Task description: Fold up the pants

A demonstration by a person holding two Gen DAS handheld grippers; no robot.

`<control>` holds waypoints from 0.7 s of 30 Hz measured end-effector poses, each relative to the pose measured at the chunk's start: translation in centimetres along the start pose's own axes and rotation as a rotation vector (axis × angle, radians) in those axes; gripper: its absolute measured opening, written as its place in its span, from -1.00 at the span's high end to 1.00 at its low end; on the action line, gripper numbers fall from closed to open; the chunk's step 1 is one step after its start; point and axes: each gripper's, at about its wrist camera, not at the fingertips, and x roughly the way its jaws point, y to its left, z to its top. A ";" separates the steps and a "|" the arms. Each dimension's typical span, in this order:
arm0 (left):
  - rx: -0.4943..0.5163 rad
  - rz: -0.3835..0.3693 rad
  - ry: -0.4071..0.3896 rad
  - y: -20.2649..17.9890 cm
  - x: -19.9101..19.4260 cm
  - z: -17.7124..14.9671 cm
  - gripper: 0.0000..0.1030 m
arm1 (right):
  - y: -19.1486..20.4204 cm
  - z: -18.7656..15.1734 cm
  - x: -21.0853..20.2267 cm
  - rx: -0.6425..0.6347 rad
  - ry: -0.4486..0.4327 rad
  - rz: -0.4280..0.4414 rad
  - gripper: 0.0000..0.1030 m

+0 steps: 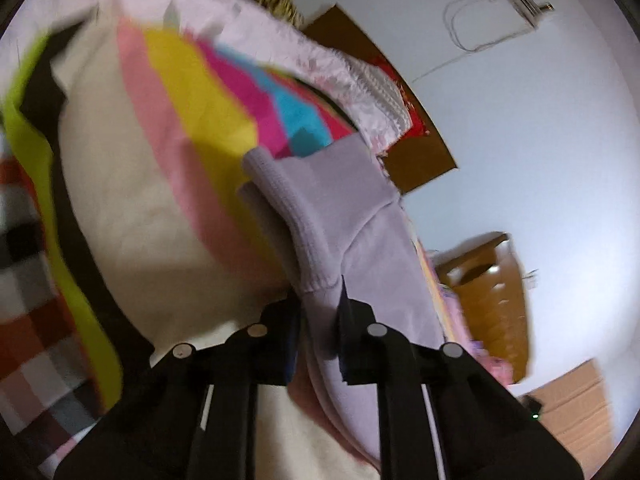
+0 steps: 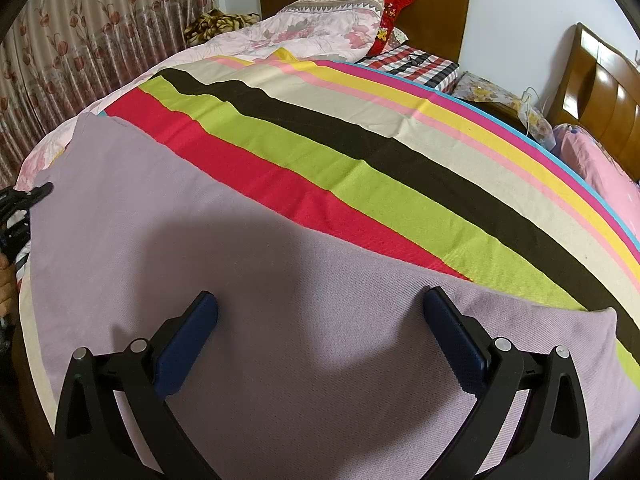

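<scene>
The lilac pants [image 2: 248,280] lie spread flat on a striped blanket [image 2: 360,140] on the bed. In the left wrist view my left gripper [image 1: 320,312] is shut on the pants [image 1: 352,240] near the ribbed waistband and holds that edge lifted off the blanket [image 1: 160,160]. In the right wrist view my right gripper [image 2: 320,312] is open, its jaws wide apart just above the middle of the pants, holding nothing. The left gripper [image 2: 36,194] shows at the far left edge of the pants in that view.
Pillows [image 2: 340,12] and a folded quilt lie at the wooden headboard [image 2: 432,4]. A second bed with a wooden headboard [image 2: 600,80] stands to the right. Floral curtains [image 2: 100,32] hang on the left. Cardboard boxes [image 1: 576,408] stand by the wall.
</scene>
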 end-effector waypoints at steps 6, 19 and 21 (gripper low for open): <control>0.489 0.161 -0.222 -17.6 -5.1 -4.2 0.75 | -4.5 -0.6 -2.7 0.251 -0.158 0.243 -0.79; 1.692 0.026 0.190 -29.3 3.6 -38.4 0.62 | -19.0 -12.8 -22.7 0.664 -0.604 0.216 -0.86; 1.699 -0.004 0.145 -29.0 2.5 -38.5 0.43 | -18.9 -14.2 -22.5 0.656 -0.538 0.192 -0.86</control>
